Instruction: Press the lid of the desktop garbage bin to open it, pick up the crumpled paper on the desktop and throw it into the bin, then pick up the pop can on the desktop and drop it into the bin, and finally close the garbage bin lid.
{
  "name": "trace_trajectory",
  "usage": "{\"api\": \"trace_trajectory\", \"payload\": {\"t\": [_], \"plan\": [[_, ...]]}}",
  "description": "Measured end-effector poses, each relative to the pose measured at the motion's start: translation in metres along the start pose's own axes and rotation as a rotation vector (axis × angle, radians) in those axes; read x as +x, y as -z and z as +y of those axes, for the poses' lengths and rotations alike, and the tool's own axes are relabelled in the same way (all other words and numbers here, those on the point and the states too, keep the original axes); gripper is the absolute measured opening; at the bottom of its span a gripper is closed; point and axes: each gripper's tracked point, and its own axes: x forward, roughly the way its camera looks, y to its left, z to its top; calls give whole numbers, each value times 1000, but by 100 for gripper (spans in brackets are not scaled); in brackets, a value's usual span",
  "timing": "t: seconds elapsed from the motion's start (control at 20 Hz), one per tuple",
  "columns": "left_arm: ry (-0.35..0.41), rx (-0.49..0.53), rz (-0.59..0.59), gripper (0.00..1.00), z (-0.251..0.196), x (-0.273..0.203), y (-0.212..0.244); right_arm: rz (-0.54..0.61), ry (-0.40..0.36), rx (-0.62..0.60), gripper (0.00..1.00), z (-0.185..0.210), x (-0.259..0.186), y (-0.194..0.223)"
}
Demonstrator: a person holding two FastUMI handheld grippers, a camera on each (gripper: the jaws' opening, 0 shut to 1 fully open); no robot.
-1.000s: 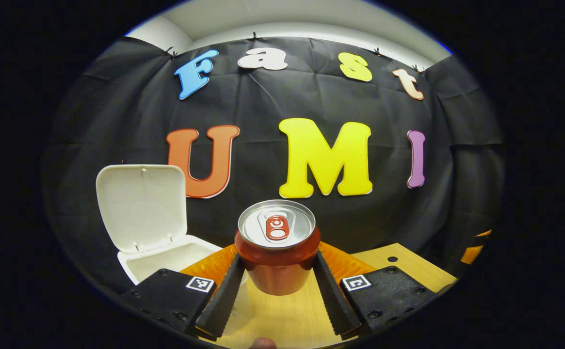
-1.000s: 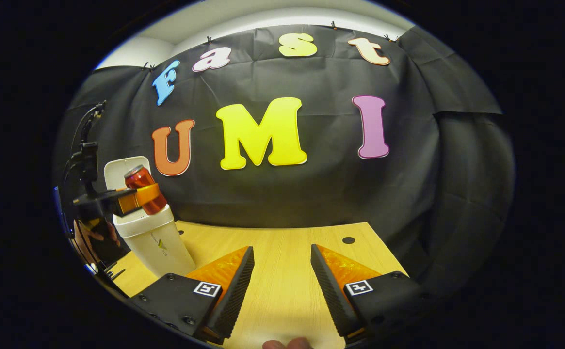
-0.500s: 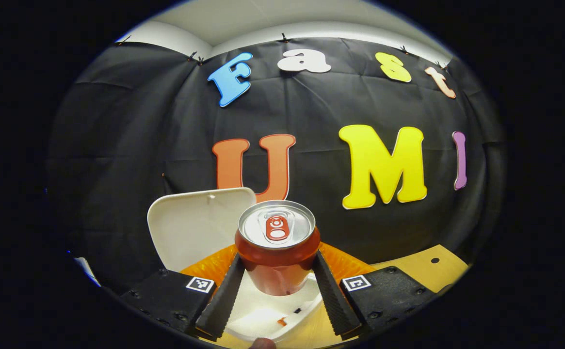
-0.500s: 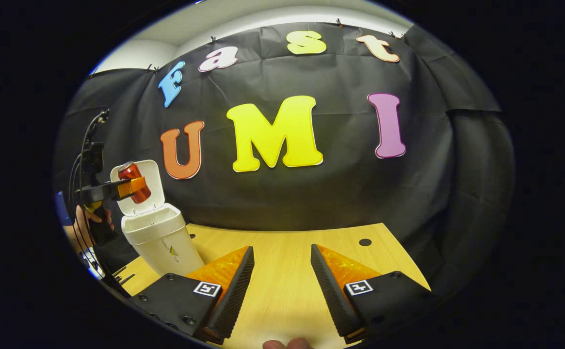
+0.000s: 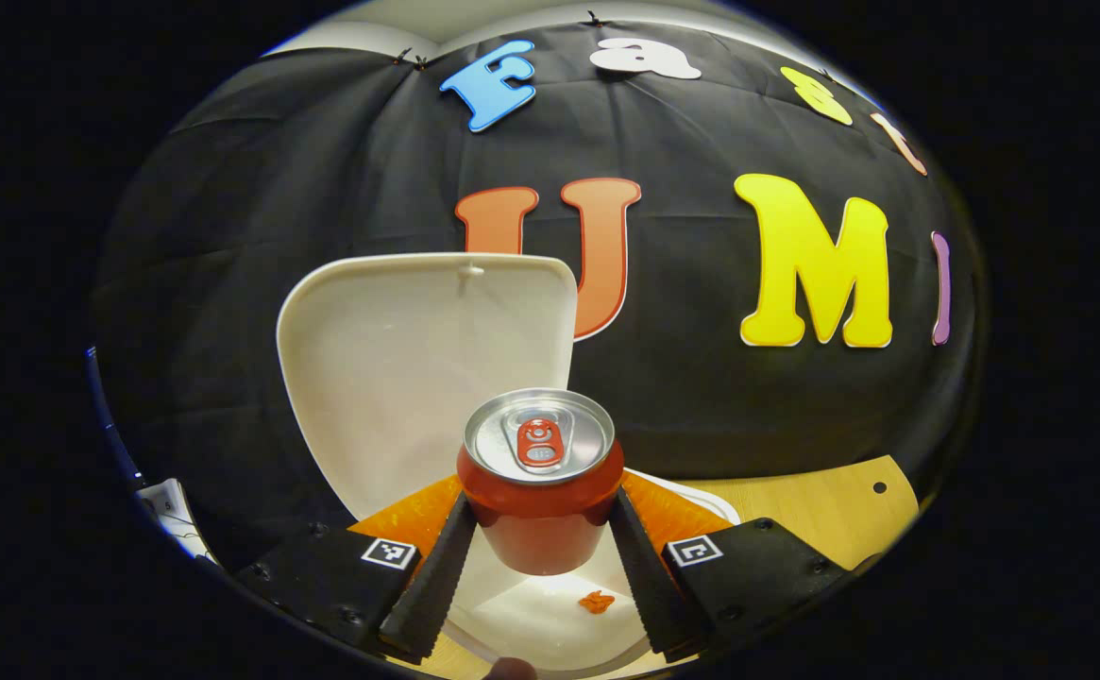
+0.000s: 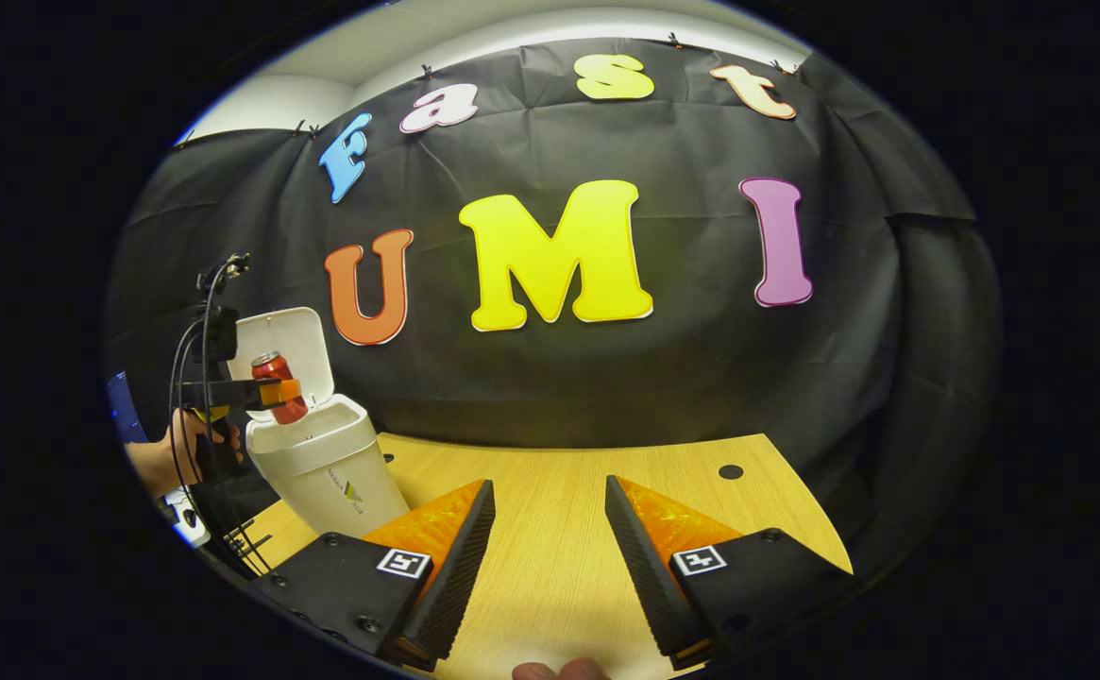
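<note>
Wooden table (image 6: 568,491) spreads across the lower half of the right gripper view, running from the bin at nine o'clock to a small dark hole (image 6: 730,470) at about four o'clock. White bin (image 6: 328,467) stands on the table's left end, its lid (image 6: 287,342) tipped up and back. In the left gripper view the lid (image 5: 417,368) rises at about ten o'clock behind the can, and the bin's open mouth (image 5: 550,614) lies at six o'clock under it, with a small orange scrap (image 5: 596,601) on the pale inside.

Left tool (image 5: 540,529) pinches the can (image 5: 540,482) from both sides, upright, top and tab facing the camera, hanging over the bin's mouth. From the right gripper view the same tool (image 6: 271,392) holds the can (image 6: 278,382) just above the bin's rim, with a hand (image 6: 181,444) gripping its handle at nine o'clock.

Right tool (image 6: 542,529) is spread wide with nothing between its fingers, above bare table at six o'clock. I cannot tell where the crumpled paper is.
</note>
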Motion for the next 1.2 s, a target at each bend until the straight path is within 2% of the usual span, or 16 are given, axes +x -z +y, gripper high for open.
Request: {"api": "trace_trajectory", "payload": {"t": [0.2, 0.25, 0.3, 0.7, 0.9, 1.2], "plan": [[-1, -20, 57, 83, -2, 0, 13, 5, 5, 5, 78, 1, 3, 2], [-11, -16, 55, 92, -1, 0, 12, 7, 5, 9, 77, 1, 3, 3], [-16, -13, 49, 86, 0, 0, 10, 10, 4, 12, 77, 1, 3, 5], [-11, -17, 41, 86, -8, -6, 6, 23, -3, 13, 77, 4, 6, 11], [-26, -10, -25, 86, -23, -33, -22, 32, -10, 11, 77, 4, 5, 14], [-59, -28, -146, 86, -28, -45, -93, 11, -26, 22, 78, 2, 6, 5]]}}
